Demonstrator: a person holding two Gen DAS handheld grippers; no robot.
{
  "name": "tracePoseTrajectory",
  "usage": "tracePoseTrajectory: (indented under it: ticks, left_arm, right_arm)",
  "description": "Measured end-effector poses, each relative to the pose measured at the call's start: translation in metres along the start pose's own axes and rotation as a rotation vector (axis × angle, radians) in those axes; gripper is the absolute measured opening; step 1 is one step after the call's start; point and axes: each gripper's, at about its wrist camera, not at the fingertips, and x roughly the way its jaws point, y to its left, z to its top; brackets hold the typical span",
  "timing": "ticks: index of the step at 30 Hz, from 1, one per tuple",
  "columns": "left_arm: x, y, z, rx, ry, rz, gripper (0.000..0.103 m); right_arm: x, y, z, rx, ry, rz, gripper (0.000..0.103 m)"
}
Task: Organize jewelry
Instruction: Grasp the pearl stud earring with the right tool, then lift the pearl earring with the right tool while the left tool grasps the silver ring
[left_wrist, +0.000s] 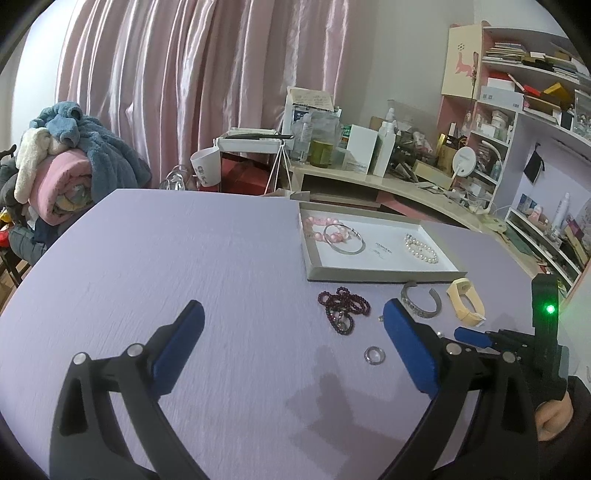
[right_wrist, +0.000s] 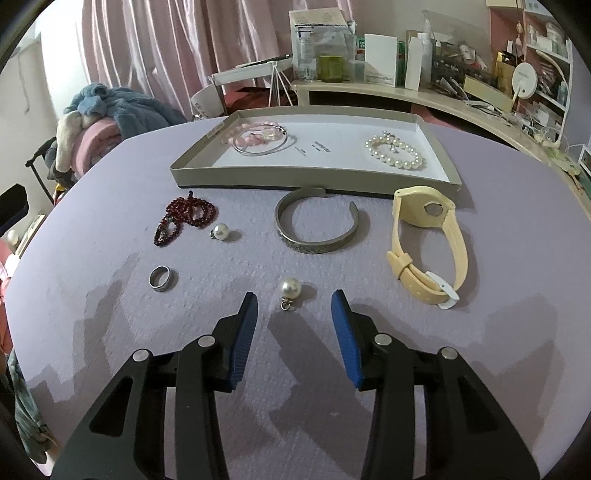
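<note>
A shallow grey tray (right_wrist: 306, 181) (left_wrist: 314, 267) holds a pink bead bracelet (right_wrist: 245, 134), a silver bangle (right_wrist: 264, 149) and a white pearl bracelet (right_wrist: 395, 151). In front of it on the purple table lie a dark red bead string (right_wrist: 184, 218) (left_wrist: 341, 304), a silver cuff (right_wrist: 317, 229) (left_wrist: 421, 301), a cream watch (right_wrist: 430, 247) (left_wrist: 465, 301), a silver ring (right_wrist: 162, 278) (left_wrist: 374, 355) and two pearl pendants (right_wrist: 221, 232) (right_wrist: 290, 290). My right gripper (right_wrist: 293, 302) is open, its tips either side of the near pearl pendant. My left gripper (left_wrist: 291, 314) is open and empty, above the table left of the jewelry.
A pile of blankets (left_wrist: 70, 162) sits at the far left beyond the table edge. A cluttered desk (left_wrist: 369, 173) and shelves (left_wrist: 524, 110) stand behind and to the right. Pink curtains (left_wrist: 184, 74) hang at the back.
</note>
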Motion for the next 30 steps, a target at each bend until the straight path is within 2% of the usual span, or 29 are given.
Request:
tracePoseTrajectory:
  ticks: [10,12,13,25,30]
  left_arm:
    - [0.002,-0.002,-0.004,0.004,0.013,0.0,0.098]
    - [0.003,-0.002,-0.004,0.006,0.015,-0.001,0.098]
    - [0.004,-0.003,-0.005,0.006,0.017,-0.001,0.098]
    - [0.019,-0.023,-0.017,0.044,0.068,-0.026,0.098]
    - [0.032,-0.035,-0.023,0.065,0.105,-0.041,0.098]
  right_arm:
    - [0.014,0.011,0.01,-0.04,0.026,-0.03,0.032]
    - [0.015,0.012,0.011,-0.045,0.027,-0.043,0.022]
    - [0.016,0.012,0.011,-0.049,0.028,-0.048,0.014]
    - [0.002,-0.001,0.007,-0.014,0.014,-0.036,0.014]
    - [-0.011,-0.013,0.01,0.009,-0.022,-0.042,0.014]
